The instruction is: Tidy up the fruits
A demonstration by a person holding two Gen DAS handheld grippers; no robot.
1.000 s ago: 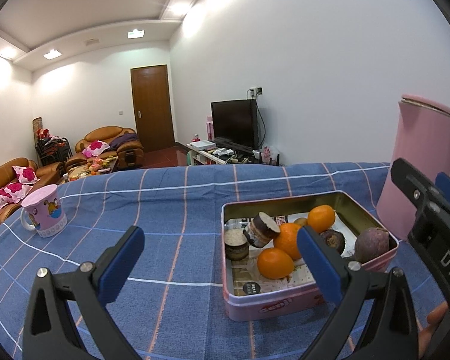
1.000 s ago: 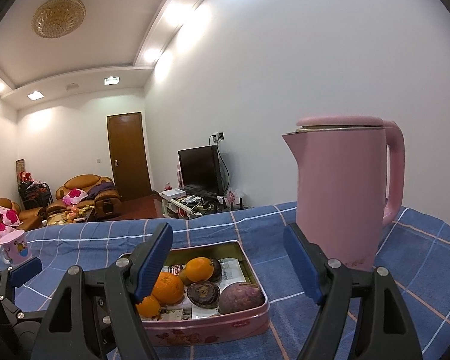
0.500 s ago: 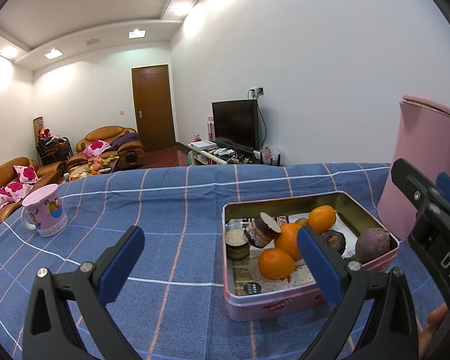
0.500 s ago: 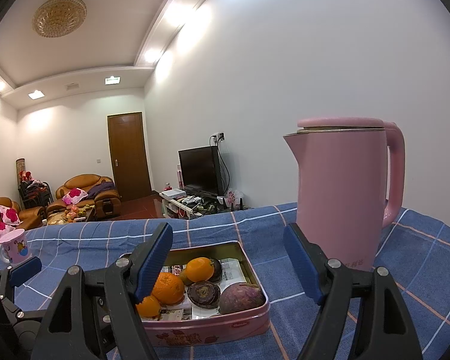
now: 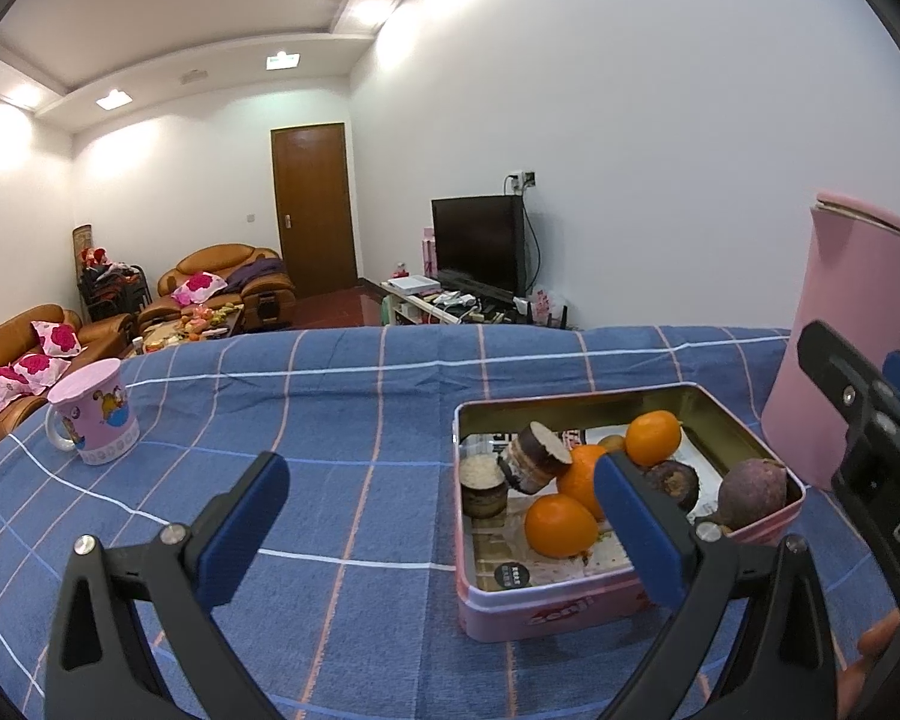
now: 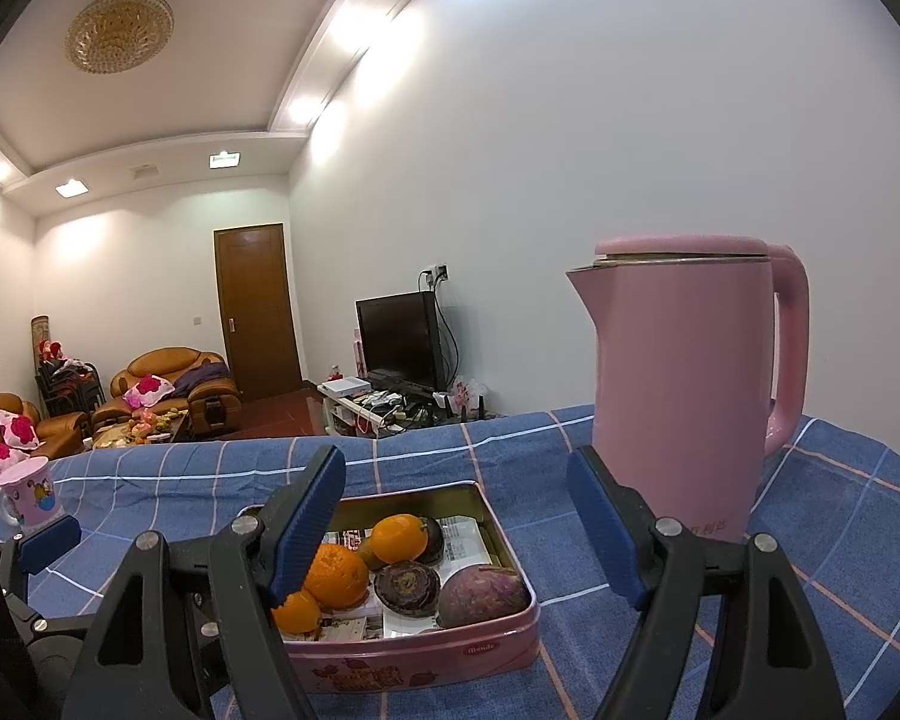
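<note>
STEP: I am hovering both grippers before the pink tin (image 5: pixel 576 615) | CLAWS: left gripper (image 5: pixel 444 528) and right gripper (image 6: pixel 456 531) are standing apart, empty | NEXT: I am judging a descent onto an orange (image 5: pixel 561 525).

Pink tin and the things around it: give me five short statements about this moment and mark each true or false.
1. The pink tin holds three oranges. True.
2. The left claw is shut on an orange. False: it is open and holds nothing.
3. The pink kettle stands on the blue checked cloth, its lid shut. True.
4. The cartoon mug sits inside the tin. False: it stands apart on the cloth, far to the tin's left.
5. The right claw grips the purple fruit. False: it is open, and the fruit lies in the tin.
</note>
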